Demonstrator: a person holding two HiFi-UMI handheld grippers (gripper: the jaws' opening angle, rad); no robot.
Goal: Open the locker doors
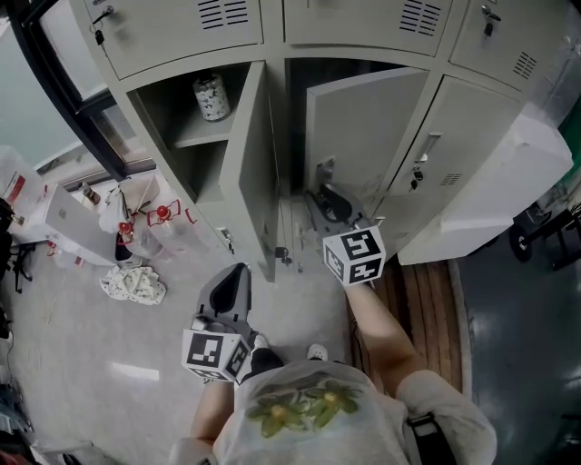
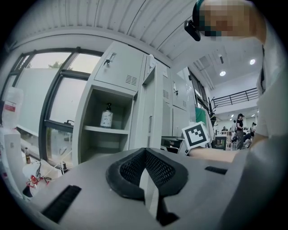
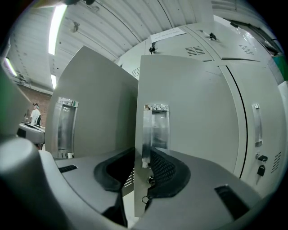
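The grey lockers (image 1: 363,27) stand ahead of me. The left locker's door (image 1: 259,173) is swung fully open, and a bottle (image 1: 211,97) stands on its shelf (image 2: 105,130). The middle door (image 1: 363,127) stands partly open. My right gripper (image 1: 325,192) is at that door's free edge. In the right gripper view the door (image 3: 189,117) runs between the jaws at its metal handle (image 3: 155,130), and the right gripper (image 3: 143,155) is shut on the edge. My left gripper (image 1: 238,270) hangs low in front of the open left door. The left gripper (image 2: 145,150) is shut and holds nothing.
The right locker door (image 1: 463,136) is closed, with a handle (image 3: 256,126) and a padlock (image 3: 261,170). A white box (image 1: 490,200) leans at the right above a wooden pallet (image 1: 427,291). Bottles and bags (image 1: 132,227) and a cloth (image 1: 133,284) litter the floor at left.
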